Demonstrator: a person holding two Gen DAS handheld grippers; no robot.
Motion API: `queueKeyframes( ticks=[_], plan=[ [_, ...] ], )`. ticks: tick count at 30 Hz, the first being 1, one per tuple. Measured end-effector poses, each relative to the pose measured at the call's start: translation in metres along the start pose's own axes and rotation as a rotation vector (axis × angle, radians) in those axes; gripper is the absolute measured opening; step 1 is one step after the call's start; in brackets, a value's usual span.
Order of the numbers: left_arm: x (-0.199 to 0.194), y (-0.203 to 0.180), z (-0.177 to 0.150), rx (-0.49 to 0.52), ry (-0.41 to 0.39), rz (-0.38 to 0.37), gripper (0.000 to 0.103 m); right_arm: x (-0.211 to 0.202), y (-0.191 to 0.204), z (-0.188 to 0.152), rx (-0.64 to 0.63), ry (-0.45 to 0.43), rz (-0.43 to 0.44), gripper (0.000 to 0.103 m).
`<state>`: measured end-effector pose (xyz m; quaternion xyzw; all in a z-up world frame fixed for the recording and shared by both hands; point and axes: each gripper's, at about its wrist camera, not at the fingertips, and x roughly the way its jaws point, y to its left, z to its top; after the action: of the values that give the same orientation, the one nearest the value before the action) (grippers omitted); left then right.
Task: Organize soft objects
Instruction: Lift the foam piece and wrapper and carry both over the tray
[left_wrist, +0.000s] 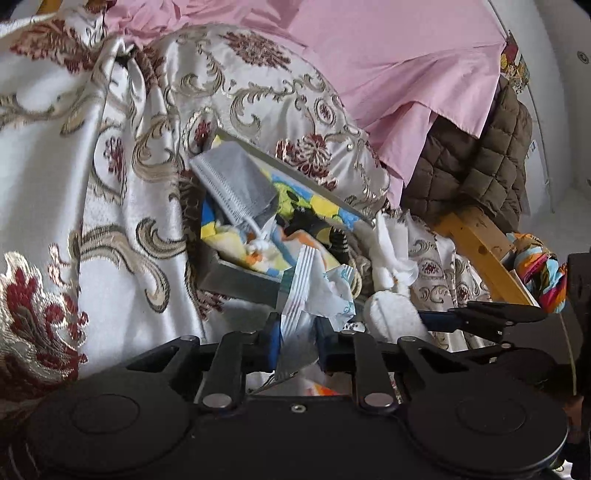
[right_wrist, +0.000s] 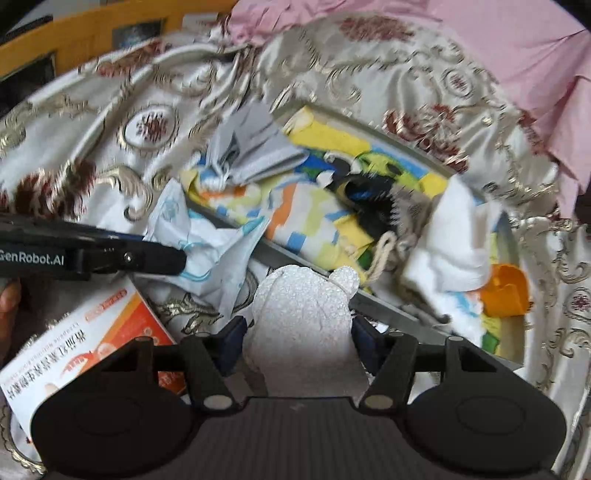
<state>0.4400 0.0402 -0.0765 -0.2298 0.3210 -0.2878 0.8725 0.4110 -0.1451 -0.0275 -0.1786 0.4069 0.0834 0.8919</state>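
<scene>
A grey box (left_wrist: 236, 284) (right_wrist: 388, 314) lies on the patterned bedspread and holds a colourful cloth (left_wrist: 295, 206) (right_wrist: 314, 218), a grey mask (left_wrist: 236, 181) (right_wrist: 255, 144) and a white cloth (right_wrist: 454, 236). My left gripper (left_wrist: 295, 332) is shut on a white and blue face mask (left_wrist: 314, 291) (right_wrist: 207, 240) just at the box's near edge. My right gripper (right_wrist: 299, 328) is shut on a white plush toy (right_wrist: 303, 317) (left_wrist: 391, 314) in front of the box.
A cream, gold and red bedspread (left_wrist: 92, 184) covers the bed, with a pink sheet (left_wrist: 388, 55) and a brown quilted jacket (left_wrist: 480, 166) behind. An orange and white carton (right_wrist: 74, 350) lies near left. An orange object (right_wrist: 506, 291) sits in the box. A yellow wooden rail (left_wrist: 476, 243) stands right.
</scene>
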Motion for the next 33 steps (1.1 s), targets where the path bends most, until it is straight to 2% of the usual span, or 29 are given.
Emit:
queueKeyframes(
  ticks=[4, 9, 13, 19, 22, 25, 28, 33],
  plan=[
    [-0.013, -0.012, 0.004, 0.011, -0.044, -0.013, 0.021, -0.02, -0.006, 0.003, 0.004, -0.038, -0.026, 0.066],
    [-0.019, -0.025, 0.014, 0.037, -0.107, 0.05, 0.021, -0.033, -0.013, 0.017, -0.03, -0.084, -0.059, 0.067],
    [-0.011, -0.031, 0.029, 0.077, -0.152, 0.106, 0.021, -0.026, -0.021, 0.031, -0.025, -0.113, -0.059, 0.067],
    [0.016, -0.037, 0.069, 0.094, -0.213, 0.128, 0.021, -0.001, -0.038, 0.047, 0.023, -0.156, -0.073, 0.067],
    [0.036, -0.036, 0.087, 0.061, -0.212, 0.142, 0.021, 0.01, -0.05, 0.057, 0.067, -0.177, -0.097, 0.067],
    [0.059, -0.037, 0.097, 0.024, -0.172, 0.184, 0.021, 0.02, -0.066, 0.07, 0.128, -0.186, -0.107, 0.067],
    [0.075, -0.036, 0.098, -0.005, -0.141, 0.2, 0.021, 0.031, -0.083, 0.083, 0.182, -0.174, -0.114, 0.067],
    [0.09, -0.039, 0.097, 0.01, -0.113, 0.23, 0.021, 0.045, -0.099, 0.093, 0.222, -0.129, -0.116, 0.067]
  ],
)
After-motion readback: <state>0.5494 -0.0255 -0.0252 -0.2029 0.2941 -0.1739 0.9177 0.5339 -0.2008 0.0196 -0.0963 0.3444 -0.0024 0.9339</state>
